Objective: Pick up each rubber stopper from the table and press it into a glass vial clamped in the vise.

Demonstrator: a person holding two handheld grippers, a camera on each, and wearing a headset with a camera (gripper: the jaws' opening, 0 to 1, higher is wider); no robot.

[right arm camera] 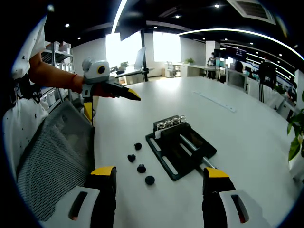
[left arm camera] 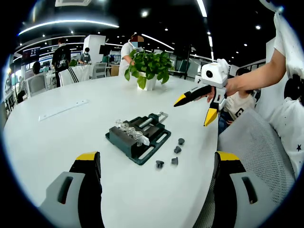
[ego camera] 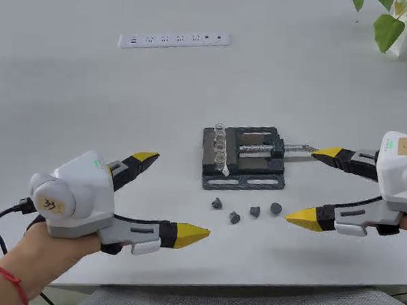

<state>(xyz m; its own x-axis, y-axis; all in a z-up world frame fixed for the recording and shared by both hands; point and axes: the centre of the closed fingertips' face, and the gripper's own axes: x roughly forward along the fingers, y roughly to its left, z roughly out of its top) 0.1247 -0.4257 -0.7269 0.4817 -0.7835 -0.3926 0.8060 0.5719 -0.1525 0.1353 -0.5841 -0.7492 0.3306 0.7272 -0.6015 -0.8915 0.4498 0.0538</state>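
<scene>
Head view: both grippers hang above the tabletop (ego camera: 69, 104) and touch nothing. The left gripper (ego camera: 181, 192) is toward the near left corner, and the right gripper (ego camera: 301, 185) is by the right edge.
Left jaws: spread wide, with nothing between them.
Right jaws: spread wide and empty, tips pointing in toward the vise.
Vise: the dark vise (ego camera: 244, 158) sits flat about mid-tabletop, with its screw pointing toward the right edge. It probably serves to brace the glass so a downward push cannot tip or slide it.
Vise contents: a short row of clear glass vials (ego camera: 221, 146) stands upright, clamped at the vise's left end with mouths up. There are three or four; the exact count is hard to read. They look empty and uncapped.
Task's things: four dark rubber stoppers (ego camera: 255, 211) lie loose on the bare tabletop between the vise and the near edge. They sit close to the vise's front side and apart from one another.
Why so placed: the stoppers lie between the two grippers, so either should reach them easily.
Progress: judged to be at the start, with no stopper seated or picked.
Elsewhere: a power strip (ego camera: 174, 39) lies near the far edge and a plant (ego camera: 391, 22) stands at the far right corner, both well apart from the work.
</scene>
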